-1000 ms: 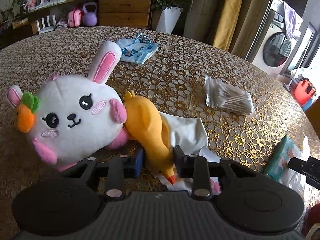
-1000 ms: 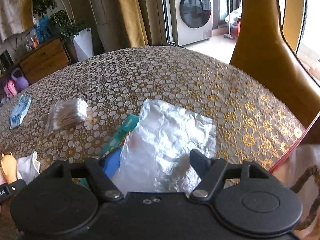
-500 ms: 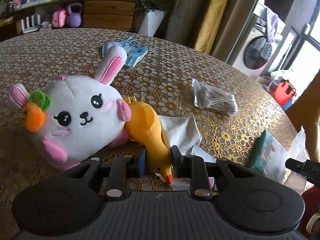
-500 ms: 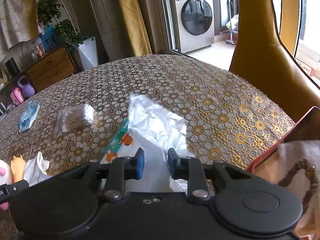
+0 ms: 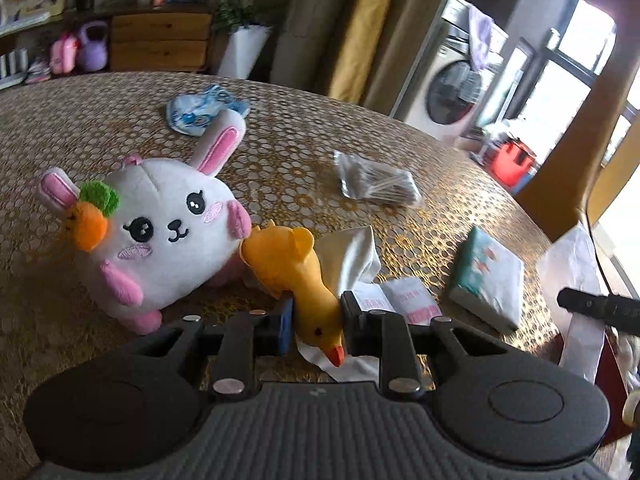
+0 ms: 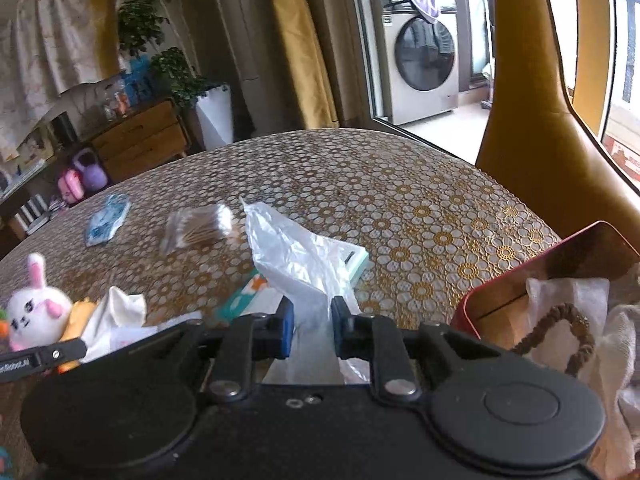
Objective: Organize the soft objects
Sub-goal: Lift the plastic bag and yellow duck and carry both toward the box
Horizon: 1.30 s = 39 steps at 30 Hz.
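Note:
My left gripper (image 5: 315, 320) is shut on the neck of a yellow duck toy (image 5: 296, 272), which lies on a white cloth (image 5: 352, 252) beside a white plush bunny (image 5: 160, 232). My right gripper (image 6: 312, 328) is shut on a white plastic bag (image 6: 296, 256) and holds it lifted off the table. The bunny (image 6: 34, 314) and the cloth (image 6: 116, 310) also show at the left of the right wrist view.
The round table (image 5: 440, 184) has a gold flower cover. On it lie a teal tissue pack (image 5: 488, 276), a bag of cotton swabs (image 5: 376, 184), a blue packet (image 5: 200, 114) and small white sachets (image 5: 400, 298). A red box (image 6: 560, 276) with cloths stands at the right edge.
My right gripper has closed on the plastic bag and lifted it. My left gripper has closed on the duck's neck and both views have swung left.

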Motion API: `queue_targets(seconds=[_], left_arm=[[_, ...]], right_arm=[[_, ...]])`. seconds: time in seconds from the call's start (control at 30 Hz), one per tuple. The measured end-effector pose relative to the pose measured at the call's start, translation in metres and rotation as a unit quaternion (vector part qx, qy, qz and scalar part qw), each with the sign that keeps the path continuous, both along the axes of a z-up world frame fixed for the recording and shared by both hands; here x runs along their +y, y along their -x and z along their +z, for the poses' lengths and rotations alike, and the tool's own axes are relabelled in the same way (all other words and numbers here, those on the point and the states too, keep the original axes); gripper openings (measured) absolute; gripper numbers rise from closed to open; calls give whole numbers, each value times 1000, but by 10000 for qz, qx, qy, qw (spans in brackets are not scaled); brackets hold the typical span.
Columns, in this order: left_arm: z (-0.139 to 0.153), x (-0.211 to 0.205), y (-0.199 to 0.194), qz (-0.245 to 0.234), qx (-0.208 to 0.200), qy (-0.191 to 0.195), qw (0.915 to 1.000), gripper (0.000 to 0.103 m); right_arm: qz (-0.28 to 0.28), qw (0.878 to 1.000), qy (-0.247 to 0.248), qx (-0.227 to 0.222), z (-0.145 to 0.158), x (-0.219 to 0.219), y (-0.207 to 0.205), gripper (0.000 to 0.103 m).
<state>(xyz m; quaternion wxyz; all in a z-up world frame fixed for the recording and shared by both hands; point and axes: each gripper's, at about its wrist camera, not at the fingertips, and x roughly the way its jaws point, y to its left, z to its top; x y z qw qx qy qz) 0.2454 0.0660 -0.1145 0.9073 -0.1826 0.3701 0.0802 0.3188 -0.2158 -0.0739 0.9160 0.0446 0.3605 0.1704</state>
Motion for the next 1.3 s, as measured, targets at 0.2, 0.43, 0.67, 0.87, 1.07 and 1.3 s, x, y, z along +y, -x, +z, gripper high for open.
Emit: queue_targets(seconds=[0.2,0.43,0.67,0.87,1.07,1.3], left_arm=[[-10,-5,11,-557,188,-93,9982,24],[-17,0,20,-615,298,-34,9977,25],[-5,3,27,-604,28,-45,9982,26],[-2,3,14,-404,114,-364,9985,26],[-8,5,18,-410,72,-506,9979,26],[-6,6,21,-320,7,-568,9979,60]], right_arm=[[147,9998,-96,63,3,-4,18,18],[223,9995,-179,166,-1,-4,29,18],[257,9992,-241,185,0,-3,35,19],[287,9991,-261,180,0,1,38,19],[315,9988,-285,227,-1,1,38,19],[339,9985,-347,252,-2,3,39,19]])
